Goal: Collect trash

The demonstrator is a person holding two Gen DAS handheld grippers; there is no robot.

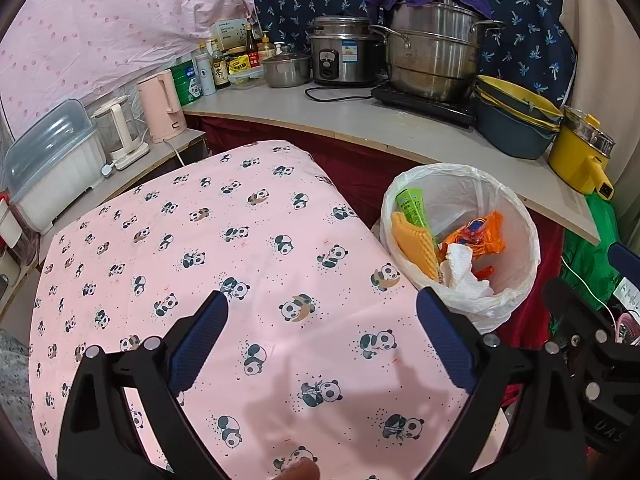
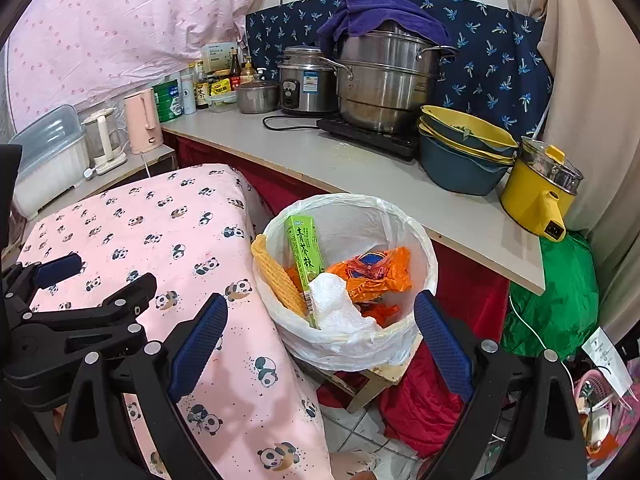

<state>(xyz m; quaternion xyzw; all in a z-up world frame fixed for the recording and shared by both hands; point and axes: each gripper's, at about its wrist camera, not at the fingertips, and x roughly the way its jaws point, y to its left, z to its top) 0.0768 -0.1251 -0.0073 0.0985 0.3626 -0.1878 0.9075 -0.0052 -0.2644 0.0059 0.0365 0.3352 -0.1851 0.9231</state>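
A white-lined trash bin (image 1: 516, 236) (image 2: 360, 212) stands to the right of the table covered with a pink panda cloth (image 1: 224, 264) (image 2: 168, 236). It holds a green carton (image 2: 305, 252), a yellow sponge cloth (image 2: 276, 276), an orange wrapper (image 2: 380, 270) and a crumpled white tissue (image 2: 336, 308). My left gripper (image 1: 322, 316) is open and empty above the cloth. My right gripper (image 2: 320, 320) is open and empty just in front of the bin. The left gripper also shows at the left of the right wrist view (image 2: 100, 276).
A counter (image 2: 328, 160) behind the bin carries steel pots, a rice cooker (image 2: 306, 80), stacked bowls (image 2: 464, 148), a yellow pot (image 2: 540, 196), bottles. A pink kettle (image 1: 160, 106) and dish box (image 1: 56, 160) stand left. A green bag (image 2: 560, 304) and red cloth (image 2: 424, 404) lie on the floor.
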